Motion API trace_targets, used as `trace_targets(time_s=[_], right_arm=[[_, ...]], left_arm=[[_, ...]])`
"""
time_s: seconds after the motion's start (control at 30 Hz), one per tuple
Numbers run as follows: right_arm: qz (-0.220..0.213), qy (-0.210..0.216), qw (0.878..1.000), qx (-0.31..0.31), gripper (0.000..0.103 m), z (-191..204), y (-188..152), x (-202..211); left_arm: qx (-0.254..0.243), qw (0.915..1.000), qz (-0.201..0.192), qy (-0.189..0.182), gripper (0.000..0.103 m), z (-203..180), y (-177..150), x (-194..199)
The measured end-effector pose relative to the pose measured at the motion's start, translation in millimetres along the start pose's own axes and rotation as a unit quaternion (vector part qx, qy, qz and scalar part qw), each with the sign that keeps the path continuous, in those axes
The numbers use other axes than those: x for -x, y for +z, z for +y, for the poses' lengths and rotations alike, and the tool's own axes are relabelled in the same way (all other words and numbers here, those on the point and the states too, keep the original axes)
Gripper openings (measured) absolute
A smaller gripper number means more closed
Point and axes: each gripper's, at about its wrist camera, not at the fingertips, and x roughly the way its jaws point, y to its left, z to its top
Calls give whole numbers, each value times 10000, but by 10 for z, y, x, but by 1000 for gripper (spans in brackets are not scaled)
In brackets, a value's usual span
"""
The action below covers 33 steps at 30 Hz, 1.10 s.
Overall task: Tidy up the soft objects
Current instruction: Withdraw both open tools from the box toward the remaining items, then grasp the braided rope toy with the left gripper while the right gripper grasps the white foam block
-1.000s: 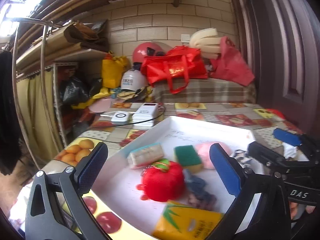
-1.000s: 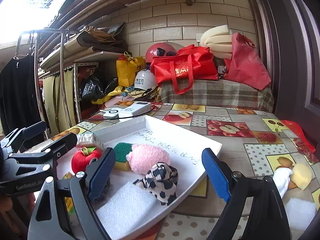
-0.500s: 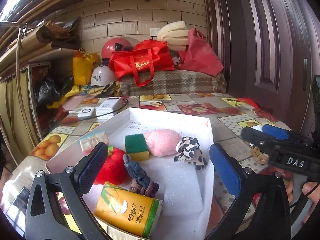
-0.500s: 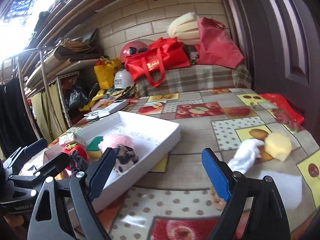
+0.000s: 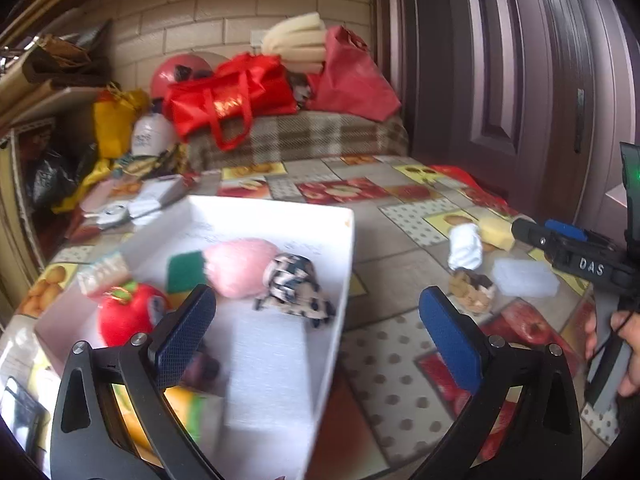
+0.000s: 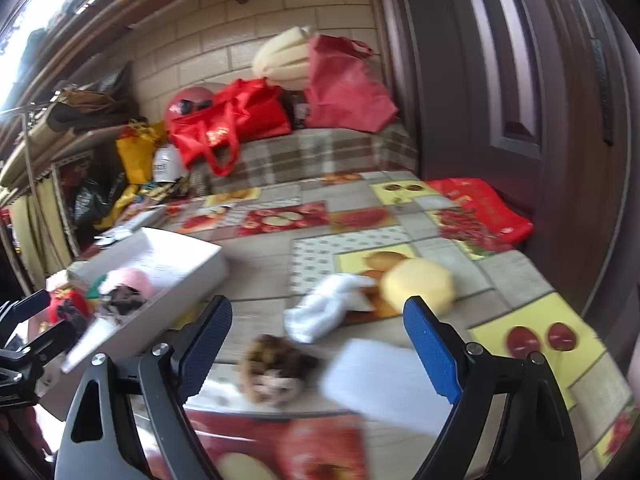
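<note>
A white box holds a red plush apple, a green sponge, a pink puff, a spotted cloth and a white foam sheet. On the tablecloth to its right lie a white sock, a yellow sponge, a brown furry scrunchie and a white foam pad. My left gripper is open over the box's right wall. My right gripper is open just above the scrunchie and foam pad.
Red bags, a helmet and foam rolls sit on a plaid-covered bench at the back. A dark door stands to the right. A red bag lies at the table's right edge. A shelf rack stands left.
Both grippers have swung right, away from the box's contents. The loose sock, sponge, scrunchie and foam pad have come into view under the right gripper. Both jaws stayed wide.
</note>
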Motion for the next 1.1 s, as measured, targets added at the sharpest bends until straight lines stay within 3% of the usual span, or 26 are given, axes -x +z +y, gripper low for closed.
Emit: trace_targets(time_s=[0.2,0.33,0.43,0.6,0.8,0.97,1.03,1.1], right_arm=[[275,-589,9979,78,88,-537,9,26],[649,-248,9974,-186,88,-744,-18,-14],[803,416,9957,210,88,-561,-32,-45],[1629,738,9796,920,89,-246,-131,-316],[1850,443,9668,1705,89,-135,-181,-477],[1943,506,9650,1686,87,-229,-149,-552],[1928,564,9672,1557,76,-284,-118,-558],[1886,549,9702,1421,50,-332,-91,-561]], left_arm=[[-347,9981,316,-405,102,-313,22,-132],[-634,9936,640,-681,102,-570,27,-276],[-886,9881,846,-927,102,-769,36,-399],[-1192,9784,1230,-1155,102,-1022,66,-642],[-1234,9756,1422,-1125,102,-1092,55,-736],[-1211,9747,1526,-1092,102,-1135,75,-851],[-1224,9744,1537,-1090,99,-1174,104,-917],[-1254,9722,1601,-1159,87,-1222,119,-983]])
